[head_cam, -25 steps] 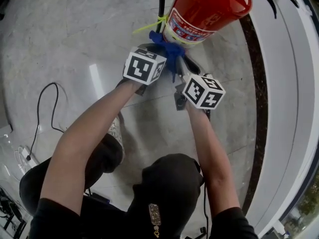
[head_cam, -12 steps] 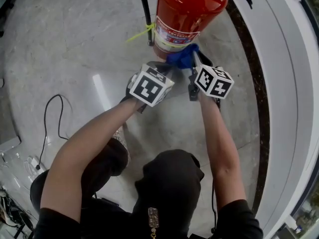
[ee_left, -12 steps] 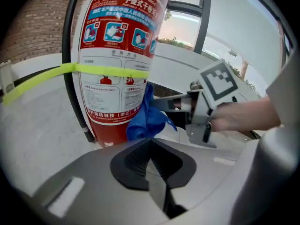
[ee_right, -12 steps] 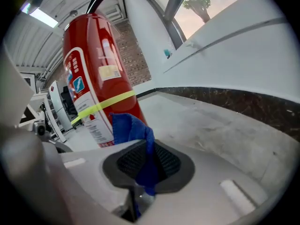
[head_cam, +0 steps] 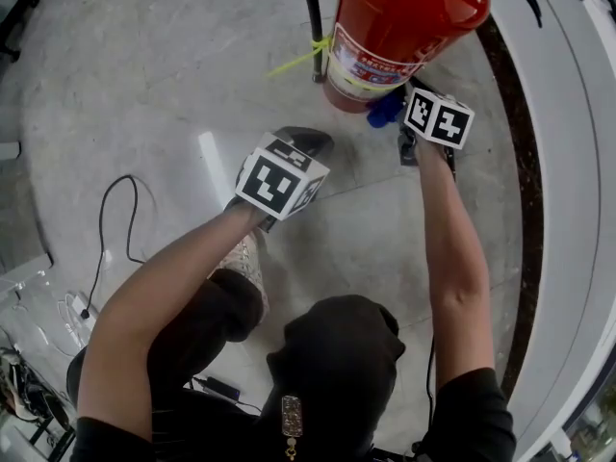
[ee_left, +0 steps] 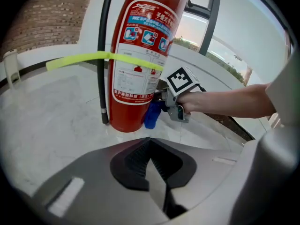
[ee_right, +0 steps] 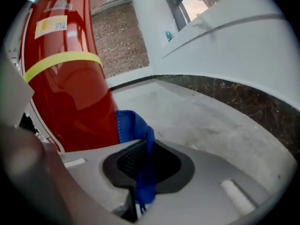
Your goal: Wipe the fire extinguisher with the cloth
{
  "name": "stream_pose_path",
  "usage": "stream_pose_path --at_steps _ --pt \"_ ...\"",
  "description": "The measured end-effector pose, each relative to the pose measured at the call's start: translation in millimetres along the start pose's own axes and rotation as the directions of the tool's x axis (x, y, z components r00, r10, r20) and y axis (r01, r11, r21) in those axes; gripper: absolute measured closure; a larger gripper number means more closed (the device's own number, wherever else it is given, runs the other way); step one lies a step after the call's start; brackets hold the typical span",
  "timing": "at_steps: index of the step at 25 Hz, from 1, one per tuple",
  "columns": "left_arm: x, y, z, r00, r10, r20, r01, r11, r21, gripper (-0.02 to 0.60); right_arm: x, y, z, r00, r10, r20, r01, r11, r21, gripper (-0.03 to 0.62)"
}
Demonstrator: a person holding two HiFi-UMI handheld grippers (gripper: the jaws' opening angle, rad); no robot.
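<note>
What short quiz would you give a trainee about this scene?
1. True or false: the left gripper holds the blue cloth.
2. Where is the cloth against the fire extinguisher? A: low on its body. B: at its very top. C: nowhere near it.
3. Fill in: the band around the extinguisher is ____ in colour.
Key: 1 false, the right gripper has it in its jaws; 2 A; 3 yellow.

The head view looks steeply down; both gripper views face, from near, the red cylindrical fire extinguisher (head_cam: 404,27), which all three share.
</note>
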State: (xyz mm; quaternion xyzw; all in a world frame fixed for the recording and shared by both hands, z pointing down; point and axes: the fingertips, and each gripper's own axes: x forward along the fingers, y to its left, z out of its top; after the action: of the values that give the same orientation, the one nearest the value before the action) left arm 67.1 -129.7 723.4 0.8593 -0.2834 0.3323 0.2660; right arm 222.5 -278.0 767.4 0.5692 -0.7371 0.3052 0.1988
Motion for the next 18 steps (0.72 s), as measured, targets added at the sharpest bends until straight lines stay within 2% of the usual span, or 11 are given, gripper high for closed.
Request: stream_pose_path --at_steps 5,11,14,18 --pt "5 7 -2 1.000 0.018 0.001 -0.018 0.999 -0.050 0.578 -9 10 -24 0.996 0.004 -0.088 -0.011 0.997 -0.078 0.548" --pt "13 4 3 0.999 0.036 0.008 -0.035 0.998 -0.060 0.578 -30 34 -52 0.987 0.081 -0.139 -0.089 0.994 -0.056 0.549" --pt "19 6 1 0.999 0.047 0.006 -0.046 0.994 -0.094 0.578 -38 53 -66 0.978 0.140 -0.156 -0.142 0.990 0.001 0.548" --pt "29 11 -8 0.999 0.050 -0.007 -0.051 0.987 -0.152 0.578 -43 80 -77 0.965 0.229 -0.131 -0.208 0.965 0.157 0.548"
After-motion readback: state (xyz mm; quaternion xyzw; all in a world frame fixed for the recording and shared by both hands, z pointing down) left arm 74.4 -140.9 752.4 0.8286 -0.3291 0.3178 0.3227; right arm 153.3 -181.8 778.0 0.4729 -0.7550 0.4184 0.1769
